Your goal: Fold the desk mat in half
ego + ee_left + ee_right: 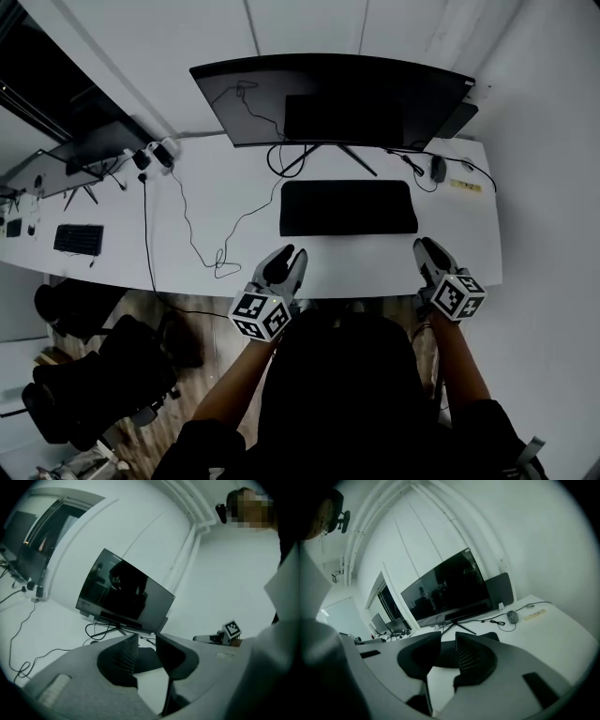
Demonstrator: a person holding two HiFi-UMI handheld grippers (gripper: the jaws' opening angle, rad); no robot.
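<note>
The desk mat [349, 207] lies flat on the surface [234, 178], in front of the monitor [333, 98]. A mouse [438, 169] sits behind the mat's right end, and a cable [192, 230] trails left of the mat. The left tool [286, 261] and the right tool [427, 251] are at the surface's front edge, near the mat's two front corners and apart from it.
</note>
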